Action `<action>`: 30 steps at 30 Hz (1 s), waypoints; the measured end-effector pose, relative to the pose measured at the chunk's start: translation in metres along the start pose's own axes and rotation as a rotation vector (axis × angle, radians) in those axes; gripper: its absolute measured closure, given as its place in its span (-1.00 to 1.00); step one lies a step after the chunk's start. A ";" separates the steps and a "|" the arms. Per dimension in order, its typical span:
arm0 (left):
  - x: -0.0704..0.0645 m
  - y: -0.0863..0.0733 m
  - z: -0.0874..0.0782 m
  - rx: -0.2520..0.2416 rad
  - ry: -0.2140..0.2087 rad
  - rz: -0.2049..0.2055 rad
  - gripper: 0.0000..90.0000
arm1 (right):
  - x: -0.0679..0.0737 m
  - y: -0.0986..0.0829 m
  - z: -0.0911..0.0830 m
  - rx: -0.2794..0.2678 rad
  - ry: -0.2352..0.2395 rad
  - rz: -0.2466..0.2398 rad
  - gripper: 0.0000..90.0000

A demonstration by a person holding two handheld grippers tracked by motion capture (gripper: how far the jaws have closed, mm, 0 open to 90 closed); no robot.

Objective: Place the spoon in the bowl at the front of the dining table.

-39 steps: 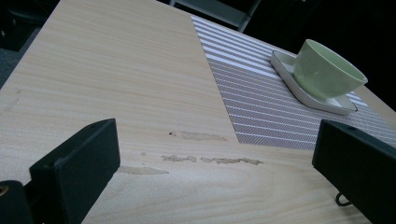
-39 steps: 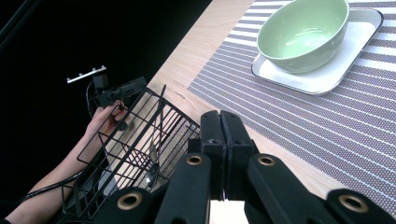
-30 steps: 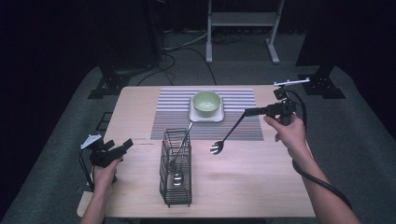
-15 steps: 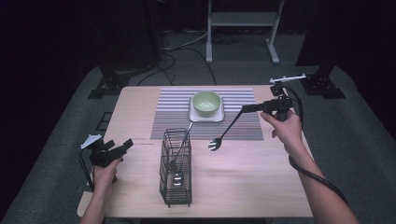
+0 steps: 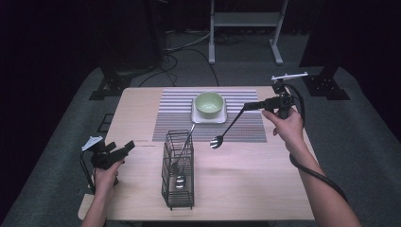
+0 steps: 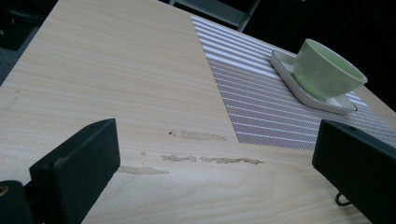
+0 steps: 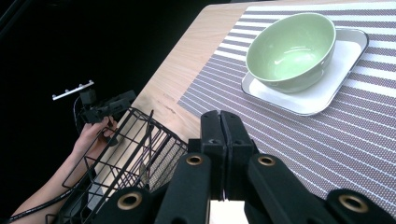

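Observation:
My right gripper (image 5: 253, 104) hovers over the right part of the striped placemat (image 5: 175, 118), shut on the dark handle of a utensil (image 5: 230, 125). The utensil slants down and left, and its shiny head hangs just above the mat's front edge. In the right gripper view the jaws (image 7: 222, 135) are pressed together. A green bowl (image 5: 209, 104) sits on a white square plate (image 5: 208, 118) at the mat's back. My left gripper (image 5: 127, 146) is held low at the table's left edge, open and holding nothing, its jaws wide apart in the left gripper view (image 6: 215, 172).
A black wire basket (image 5: 178, 176) stands at the front middle of the wooden table (image 5: 265, 189), with a long-handled spoon leaning inside it. The basket (image 7: 126, 154) lies between the two grippers. A metal stand rises behind the table.
My right gripper has lifted slightly and drawn back, carrying the utensil with it, so its head is a little higher. The left gripper has stayed where it was.

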State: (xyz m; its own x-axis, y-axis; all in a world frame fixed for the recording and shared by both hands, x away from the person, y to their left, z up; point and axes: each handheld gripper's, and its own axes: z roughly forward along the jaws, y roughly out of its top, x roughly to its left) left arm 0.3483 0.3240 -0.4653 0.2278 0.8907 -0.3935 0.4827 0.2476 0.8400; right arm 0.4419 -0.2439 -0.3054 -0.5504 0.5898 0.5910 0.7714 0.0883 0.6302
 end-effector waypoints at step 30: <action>0.001 0.000 -0.001 -0.002 0.000 -0.001 -1.00 | -0.007 0.020 0.013 -0.025 -0.035 0.019 0.98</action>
State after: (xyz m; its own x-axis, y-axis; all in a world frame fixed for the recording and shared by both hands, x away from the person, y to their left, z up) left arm 0.3481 0.3250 -0.4653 0.2274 0.8903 -0.3945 0.4817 0.2492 0.8401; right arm 0.4653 -0.2357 -0.3041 -0.5236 0.6192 0.5852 0.7733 0.0570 0.6315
